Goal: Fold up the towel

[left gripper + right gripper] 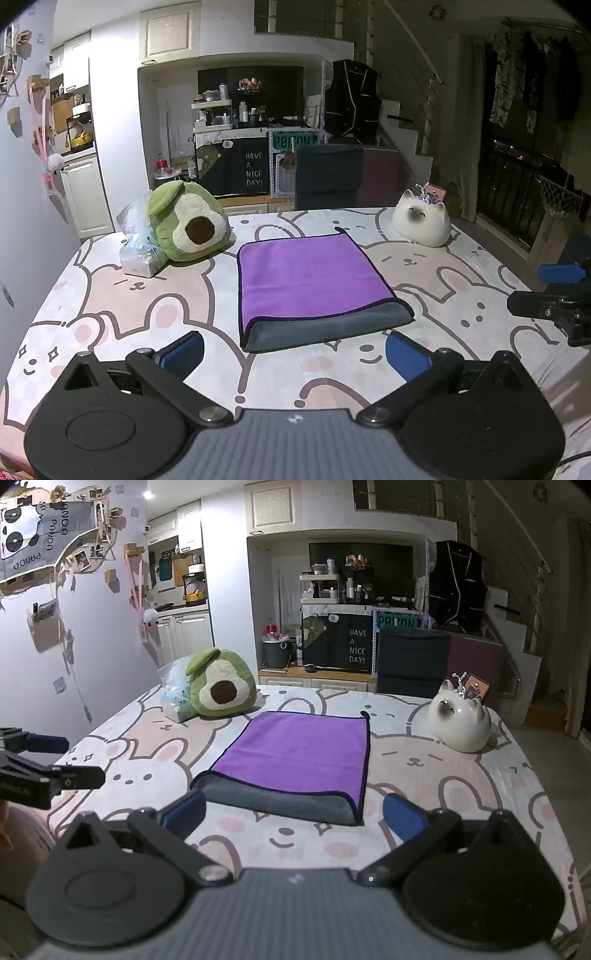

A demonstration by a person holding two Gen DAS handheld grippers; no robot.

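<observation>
A purple towel (310, 275) with a grey underside lies folded flat in the middle of the rabbit-print table cover (110, 295); the grey layer shows along its near edge. It also shows in the right wrist view (299, 753). My left gripper (295, 354) is open and empty, just short of the towel's near edge. My right gripper (295, 814) is open and empty, its fingers either side of the towel's near grey edge. The right gripper shows at the right edge of the left wrist view (557, 291); the left gripper shows at the left edge of the right wrist view (51, 760).
A green avocado plush (188, 221) and a tissue pack (142, 251) lie at the back left of the table. A white ceramic cat (421, 221) stands at the back right. A dark chair (328, 177) is behind the table. A wall is close on the left.
</observation>
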